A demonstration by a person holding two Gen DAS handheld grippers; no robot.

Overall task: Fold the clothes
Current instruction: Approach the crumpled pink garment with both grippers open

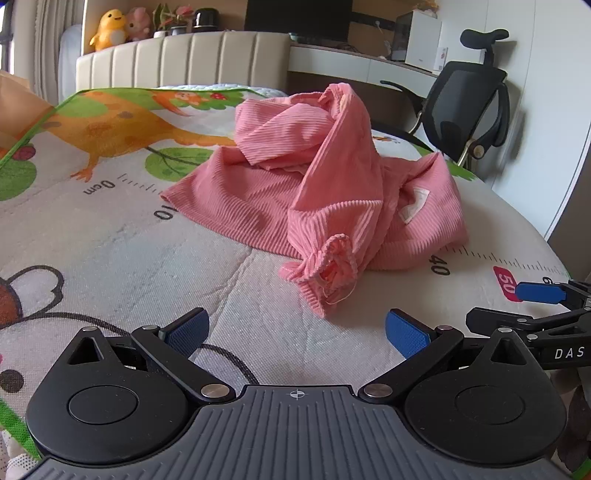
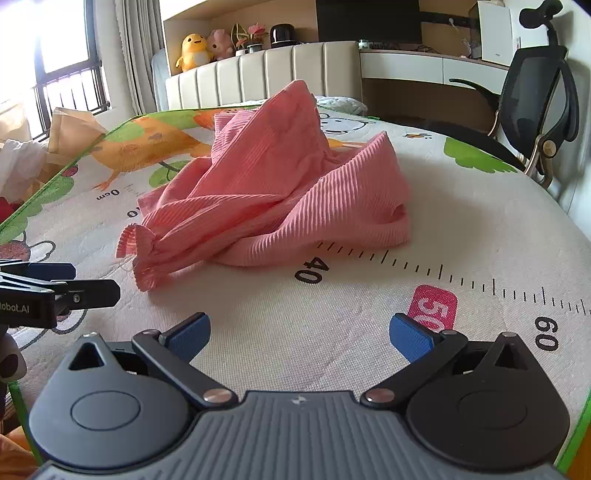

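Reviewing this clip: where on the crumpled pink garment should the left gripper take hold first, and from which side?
The ruffled sleeve cuff of the pink garment looks best: it sticks out toward the open left gripper, clear of the heap, on the mat. Come in low from the near side, probably pinching across the cuff.

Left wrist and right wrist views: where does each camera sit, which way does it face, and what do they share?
Left wrist: sits behind the open left gripper, faces across the mat at the pink garment; the right gripper shows at the right edge.
Right wrist: sits behind the open right gripper, faces the same garment; the left gripper shows at the left edge.
Shared: garment, mat, headboard, chair, yellow plush duck.
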